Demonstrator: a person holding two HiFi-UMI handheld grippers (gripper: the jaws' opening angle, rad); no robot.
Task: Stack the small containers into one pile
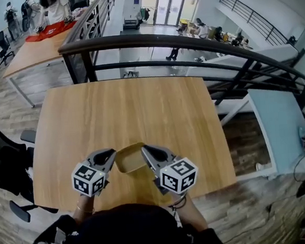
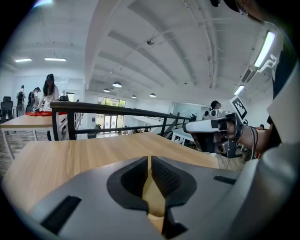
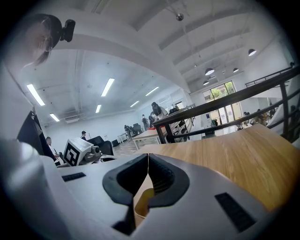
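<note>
— Wooden table (image 1: 125,110) fills most of the head view, with a black railing (image 1: 178,46) curving behind its far edge. What's on it?
— 1 small tan container (image 1: 128,158), open side up, close to the near edge. The left gripper (image 1: 109,156) has it from the left and the right gripper (image 1: 146,152) from the right, so it sits between the 2.
— Is that 1 container or several nested?
— From up there I can't tell.
— What about the left gripper view?
— Its 2 dark pads are almost together, pinched on a thin tan wall of the container (image 2: 152,197) that runs down the gap. Bare tabletop lies beyond. The right gripper (image 2: 213,129) shows at the right, held in a hand.
— And the right gripper view?
— The jaws are closed on the container's thin wall (image 3: 140,201), with a yellowish inner side showing just below the pads. The left gripper's marker cube (image 3: 76,151) sits at the left. Tabletop stretches off to the right toward the railing, and people (image 3: 157,111) stand by another table far back.
</note>
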